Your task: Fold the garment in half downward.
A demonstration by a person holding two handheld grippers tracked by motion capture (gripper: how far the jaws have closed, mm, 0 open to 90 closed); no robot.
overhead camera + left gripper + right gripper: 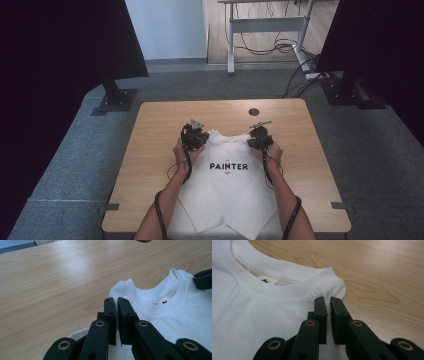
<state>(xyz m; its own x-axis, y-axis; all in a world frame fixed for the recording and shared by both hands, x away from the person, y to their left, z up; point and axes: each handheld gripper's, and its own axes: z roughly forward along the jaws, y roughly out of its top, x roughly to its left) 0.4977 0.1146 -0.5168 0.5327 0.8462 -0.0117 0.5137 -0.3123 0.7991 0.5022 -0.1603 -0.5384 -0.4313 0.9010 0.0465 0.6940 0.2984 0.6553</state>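
white t-shirt (227, 180) lies flat on table (150, 145), collar away from the person. left gripper (117, 303) and right gripper (328, 302) each pinch a shoulder, jaws closed on fabric.

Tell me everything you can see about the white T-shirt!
The white T-shirt looks like soft cotton, with a ribbed round collar, a small label inside it, and PAINTER printed in black. It lies on the wooden table, collar away from the person. The left gripper and right gripper pinch its shoulders.
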